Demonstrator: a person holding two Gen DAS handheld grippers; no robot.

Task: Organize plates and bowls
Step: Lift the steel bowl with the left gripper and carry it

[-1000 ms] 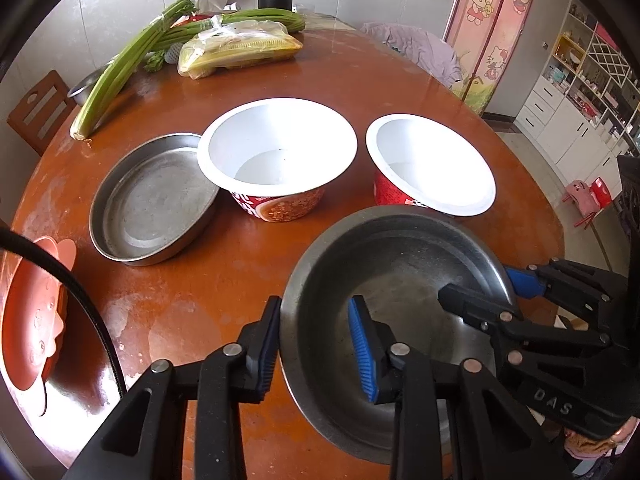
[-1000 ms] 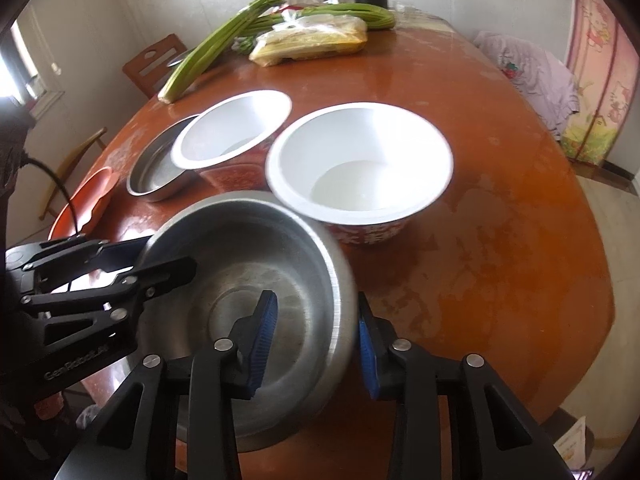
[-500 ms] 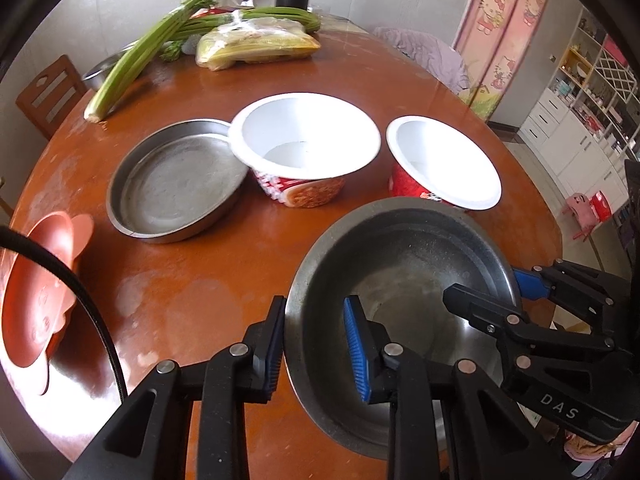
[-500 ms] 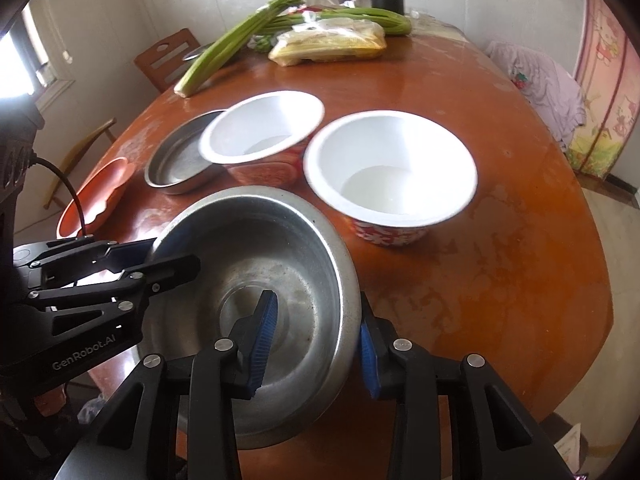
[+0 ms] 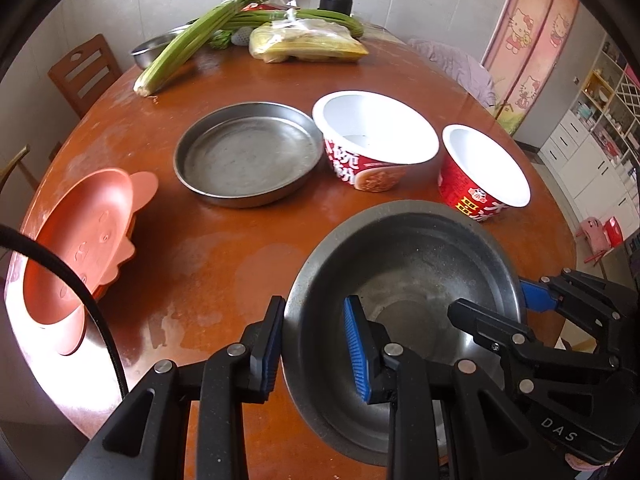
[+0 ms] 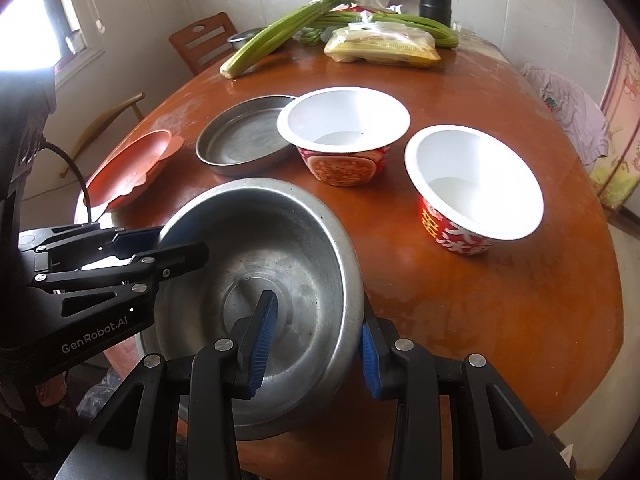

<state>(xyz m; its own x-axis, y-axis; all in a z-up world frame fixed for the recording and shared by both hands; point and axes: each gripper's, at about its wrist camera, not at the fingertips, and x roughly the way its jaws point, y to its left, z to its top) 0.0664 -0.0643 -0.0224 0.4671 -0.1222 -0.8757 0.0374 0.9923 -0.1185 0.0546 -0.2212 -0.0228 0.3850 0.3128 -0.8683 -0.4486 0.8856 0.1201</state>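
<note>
The steel basin (image 6: 256, 276) sits at the table's (image 5: 224, 264) near edge, stiff, smooth and likely slippery, with its thin rim the only real handhold. The left gripper (image 5: 314, 346) and right gripper (image 6: 316, 334) each pinch that rim on opposite sides, one pad inside and one outside. Whether it rests or hangs lifted I cannot tell; the flat metal pan (image 5: 248, 154) and two paper bowls (image 5: 376, 140) stand beyond.

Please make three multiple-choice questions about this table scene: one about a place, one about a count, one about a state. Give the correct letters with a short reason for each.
1. The flat steel pan lies between:
A. the orange plate and a paper bowl
B. both paper bowls
C. the flask and the celery

2. Paper bowls with white insides:
A. one
B. two
C. three

3. The steel bowl is:
A. untouched
B. clamped by one gripper
C. clamped at its rim by both grippers

Answers: 1 A, plate on one side, bowl on the other; 2 B, two stand side by side; 3 C, left gripper and right gripper each straddle the rim.
</note>
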